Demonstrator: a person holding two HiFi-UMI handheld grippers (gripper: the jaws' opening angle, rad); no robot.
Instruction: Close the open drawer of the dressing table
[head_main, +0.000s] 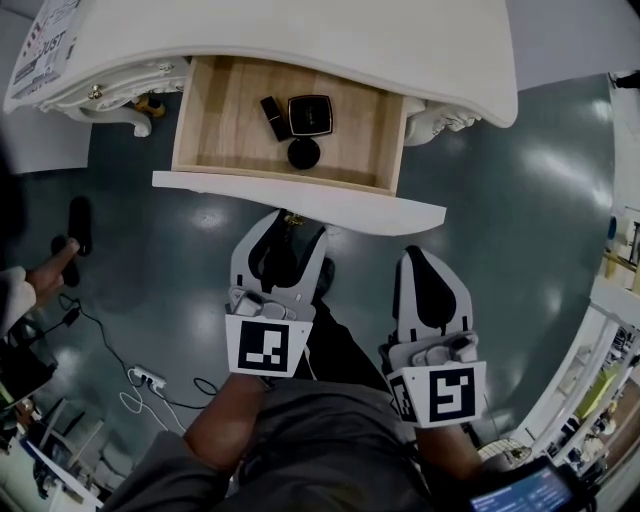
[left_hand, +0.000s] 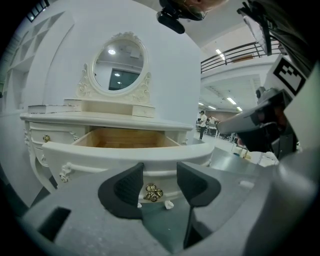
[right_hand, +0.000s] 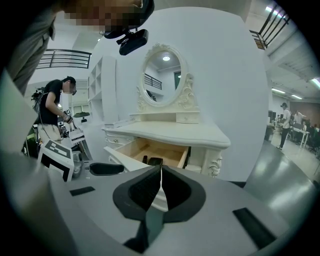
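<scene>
The white dressing table (head_main: 300, 40) stands ahead with its wooden drawer (head_main: 215, 120) pulled out. Inside lie a black compact (head_main: 310, 114), a lipstick (head_main: 274, 117) and a round black lid (head_main: 303, 153). My left gripper (head_main: 290, 230) is open just in front of the white drawer front (head_main: 380, 208). In the left gripper view the brass handle (left_hand: 152, 192) shows between the open left gripper (left_hand: 160, 168) jaws, a little beyond them. My right gripper (head_main: 420, 258) is shut on nothing, farther back and to the right. The right gripper view shows the right gripper (right_hand: 161, 171) and the open drawer (right_hand: 157, 150) from the right.
A power strip with cables (head_main: 146, 378) lies on the grey floor at the left, near another person's hand (head_main: 48, 268). Shelving (head_main: 612, 330) lines the right side. An oval mirror (left_hand: 120, 61) tops the table. A person (right_hand: 52, 107) stands at the left.
</scene>
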